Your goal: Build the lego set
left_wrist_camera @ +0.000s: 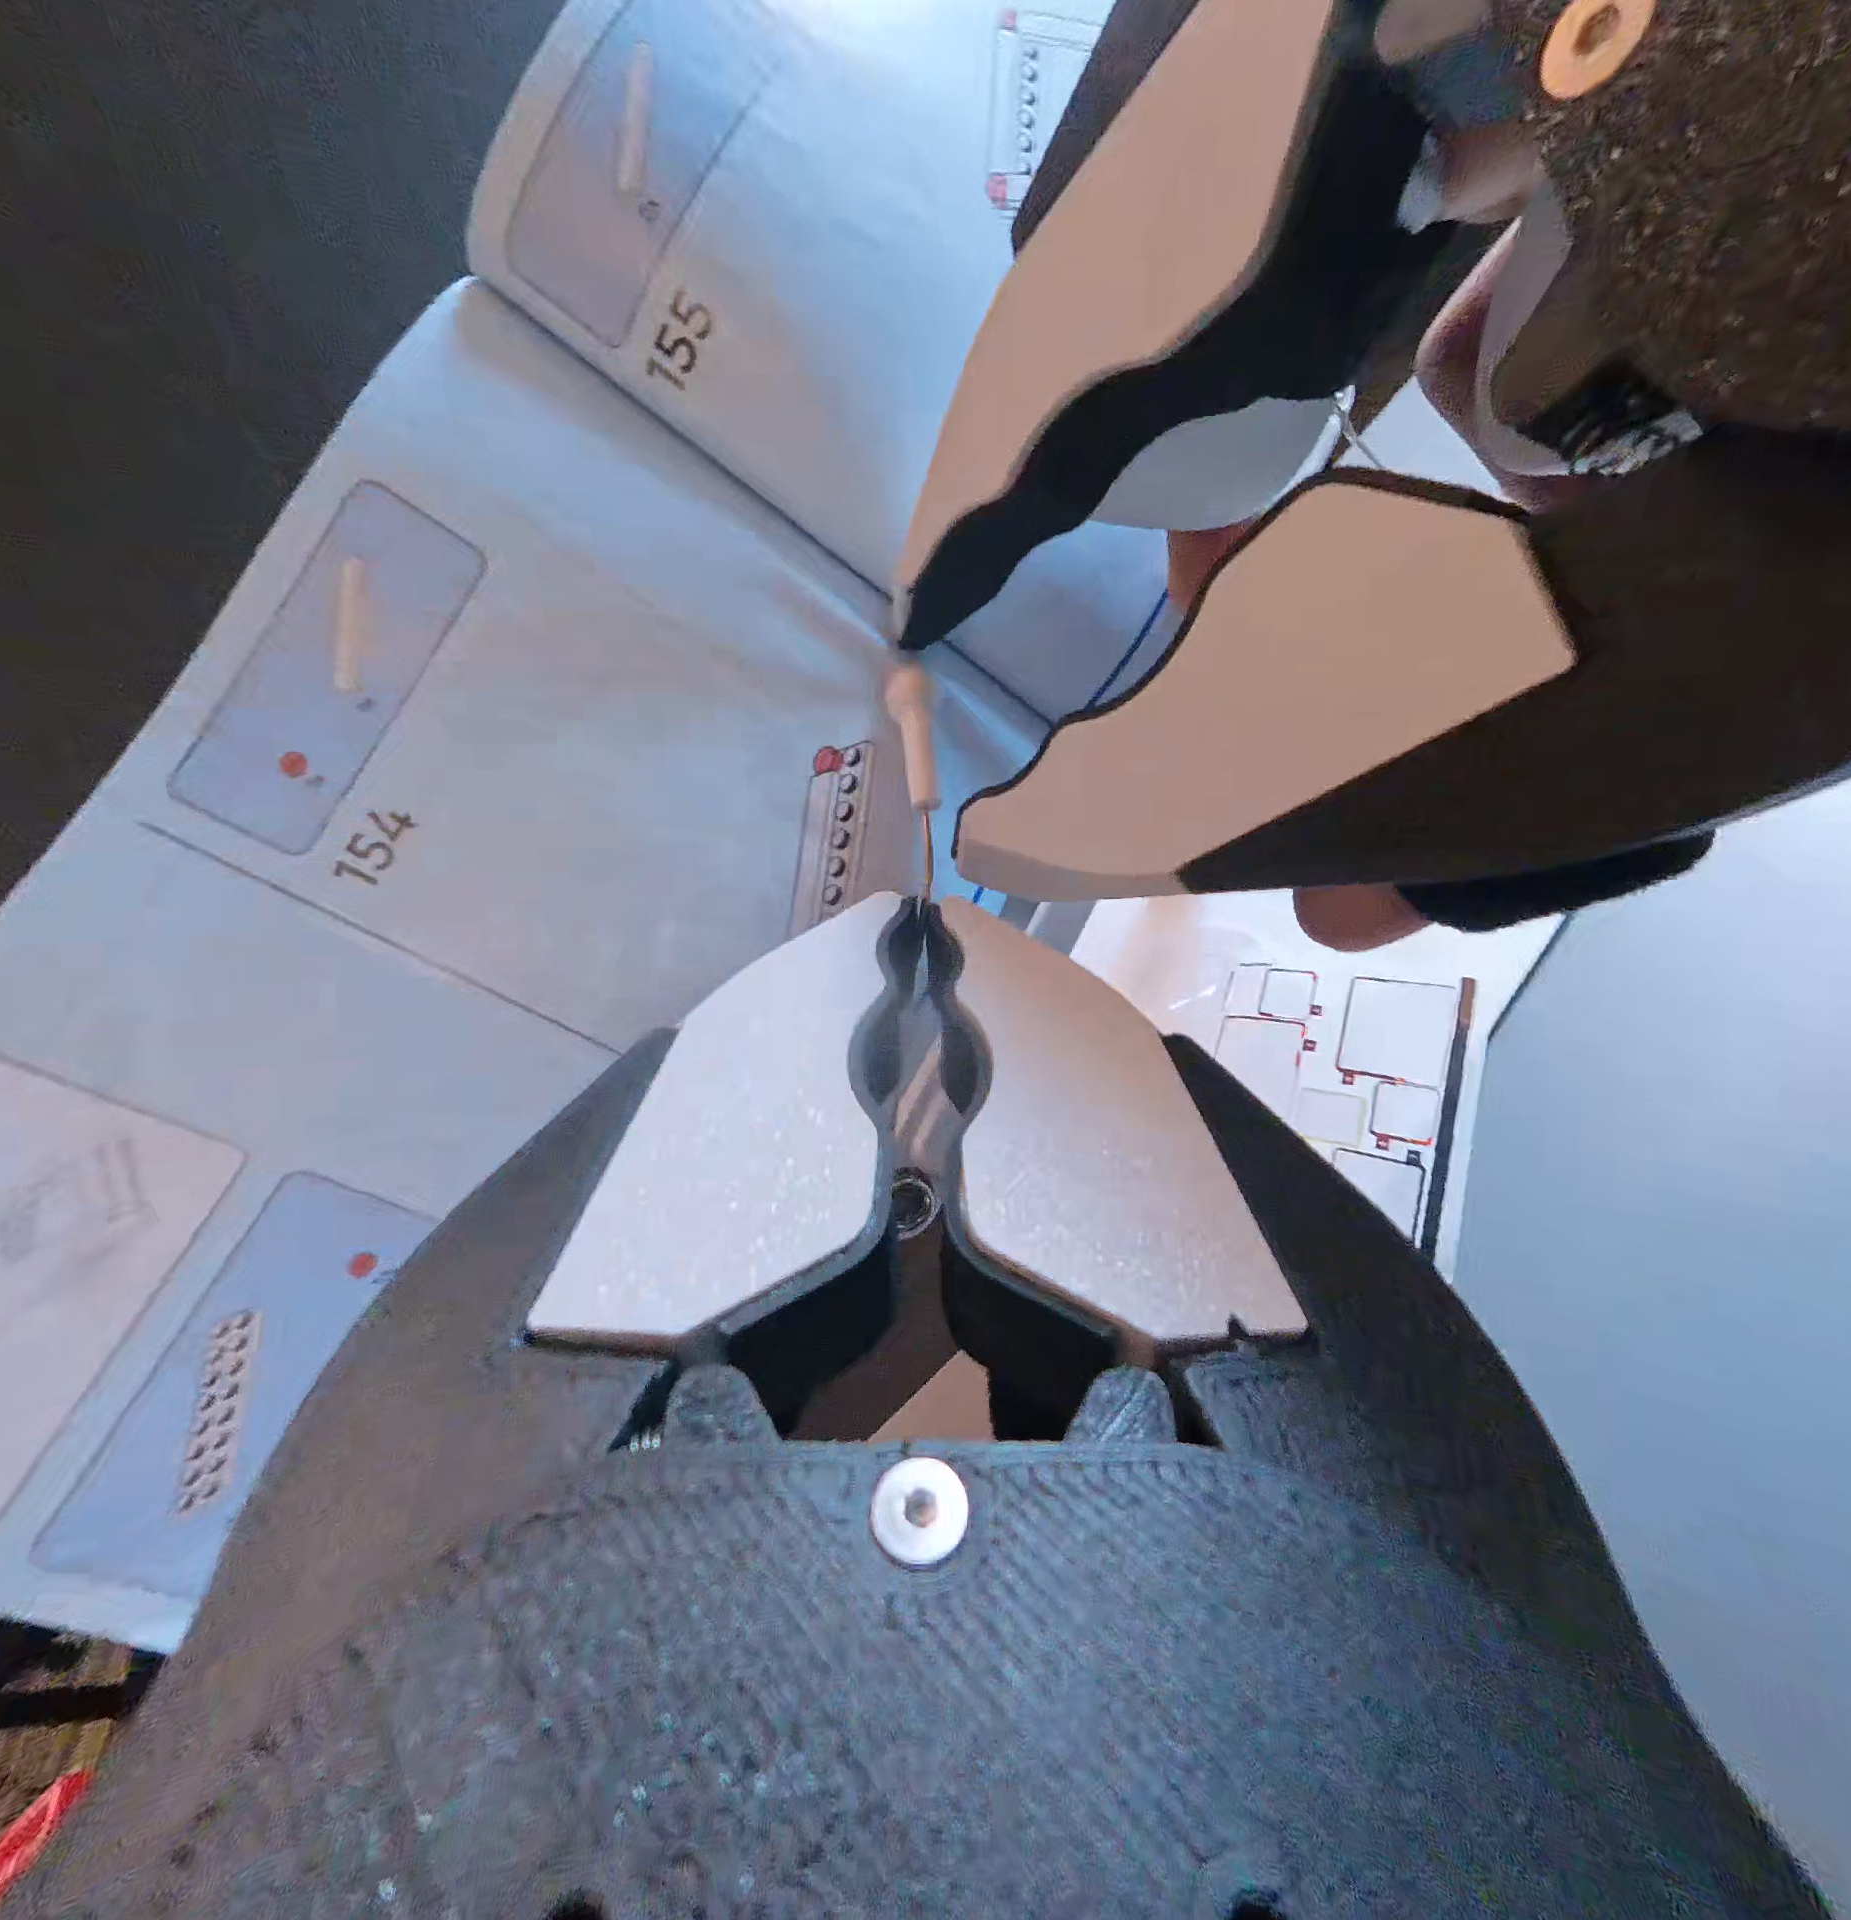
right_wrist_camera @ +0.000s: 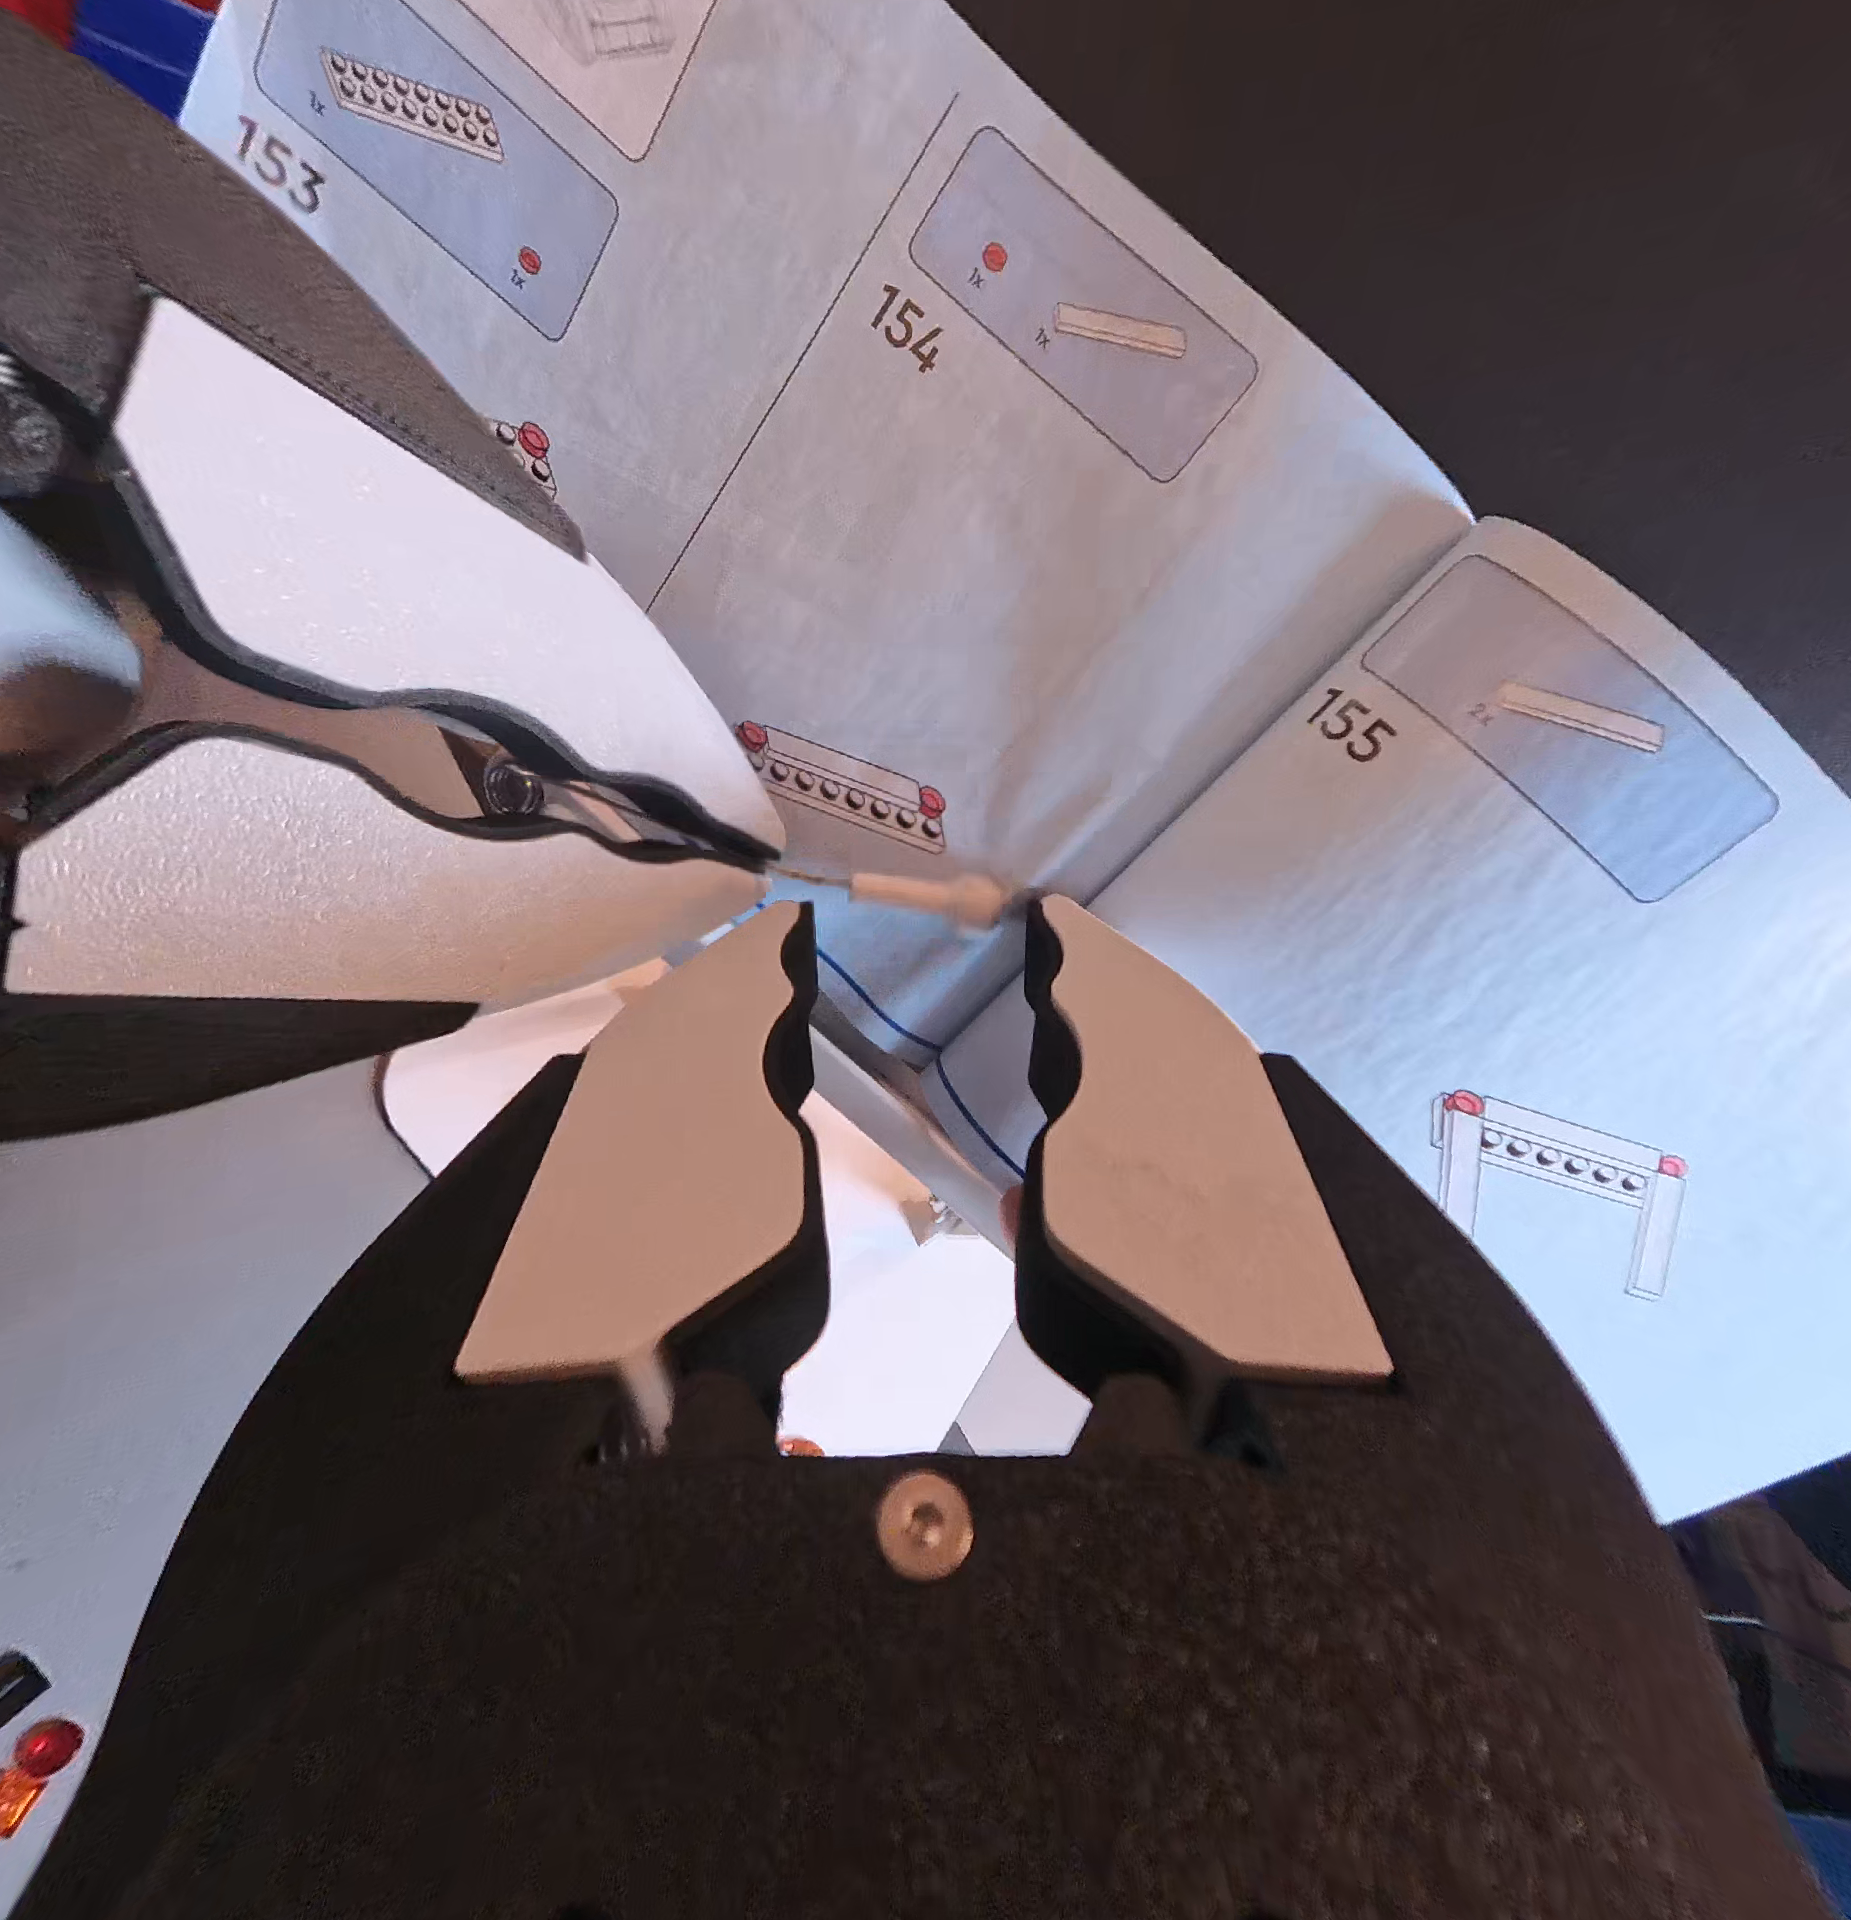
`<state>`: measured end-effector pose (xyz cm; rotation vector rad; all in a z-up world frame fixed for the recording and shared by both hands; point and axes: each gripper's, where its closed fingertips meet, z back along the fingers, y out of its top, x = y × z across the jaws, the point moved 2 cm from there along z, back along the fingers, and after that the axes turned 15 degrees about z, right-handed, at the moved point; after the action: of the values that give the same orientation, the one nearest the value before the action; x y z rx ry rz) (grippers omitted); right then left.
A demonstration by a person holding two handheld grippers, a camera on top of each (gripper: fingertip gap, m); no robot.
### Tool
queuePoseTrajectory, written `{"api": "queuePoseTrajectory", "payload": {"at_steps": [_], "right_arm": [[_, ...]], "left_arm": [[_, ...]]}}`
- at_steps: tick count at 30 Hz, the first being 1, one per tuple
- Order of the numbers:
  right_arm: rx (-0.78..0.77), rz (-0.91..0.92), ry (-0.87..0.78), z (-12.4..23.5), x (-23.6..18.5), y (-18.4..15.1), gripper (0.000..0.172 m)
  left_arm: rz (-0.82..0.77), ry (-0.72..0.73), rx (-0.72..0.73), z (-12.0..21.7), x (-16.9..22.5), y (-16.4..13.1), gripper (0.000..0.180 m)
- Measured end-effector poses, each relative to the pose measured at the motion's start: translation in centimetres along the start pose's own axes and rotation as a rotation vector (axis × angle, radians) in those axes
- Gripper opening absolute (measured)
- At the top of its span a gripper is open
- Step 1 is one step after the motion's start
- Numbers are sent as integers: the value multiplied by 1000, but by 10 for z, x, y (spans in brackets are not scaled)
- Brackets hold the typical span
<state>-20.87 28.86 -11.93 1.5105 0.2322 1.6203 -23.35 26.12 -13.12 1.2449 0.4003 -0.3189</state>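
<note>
My left gripper (left_wrist_camera: 923, 912) is shut on a thin wire that ends in a small beige peg (left_wrist_camera: 910, 727). It holds the peg above the fold of an open instruction booklet (left_wrist_camera: 588, 644). My right gripper (right_wrist_camera: 921, 912) is open, and the beige peg (right_wrist_camera: 921, 894) lies crosswise just beyond its fingertips. The peg's thick end is close to the right fingertip (right_wrist_camera: 1040, 920); no pad presses on it. The left gripper (right_wrist_camera: 765, 857) comes in from the left in the right wrist view. The right gripper (left_wrist_camera: 933, 740) reaches in from the upper right in the left wrist view.
A thin blue thread (right_wrist_camera: 879, 1003) runs under the right gripper over the booklet (right_wrist_camera: 1004, 571). A white sheet with square outlines (left_wrist_camera: 1347, 1070) lies to the right of the left gripper. Small red and orange pieces (right_wrist_camera: 38, 1756) lie at the lower left. A person's fingertip (left_wrist_camera: 1357, 920) shows beside the right gripper. Only a small space, under 4 cm, lies between the two pairs of fingers.
</note>
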Motion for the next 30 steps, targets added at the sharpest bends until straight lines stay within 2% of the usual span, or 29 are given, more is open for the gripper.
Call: {"api": "queuePoseTrajectory", "payload": {"at_steps": [3,5,10,13,17,21,26,27,28,29,30], "right_arm": [[15,5,8,0,-1,0,38],[23,-17,24,1,-1,0,36],[112,-153,-38,26,12,-8,33],[121,-287,-105,45,19,-37,33],[75,-367,-172,58,20,-90,34],[-19,-342,-168,54,17,-132,44],[-101,-217,-130,32,10,-151,48],[-110,-181,-126,26,8,-151,41],[-126,-122,-120,22,5,-151,26],[-155,-37,-121,20,4,-152,3],[-199,41,-157,23,7,-153,3]], "left_arm": [[7,-107,-51,0,5,-2,8],[1,-125,-65,2,4,1,7],[73,-148,24,6,9,24,14],[62,-163,52,1,19,37,10],[-40,-124,-17,-22,31,43,3],[-62,-58,-103,-37,32,48,0],[-98,4,-154,-44,31,47,0],[-105,13,-158,-45,31,47,0],[-110,17,-157,-46,31,46,0],[-115,18,-155,-46,30,46,0],[-122,18,-151,-46,30,45,0]]}}
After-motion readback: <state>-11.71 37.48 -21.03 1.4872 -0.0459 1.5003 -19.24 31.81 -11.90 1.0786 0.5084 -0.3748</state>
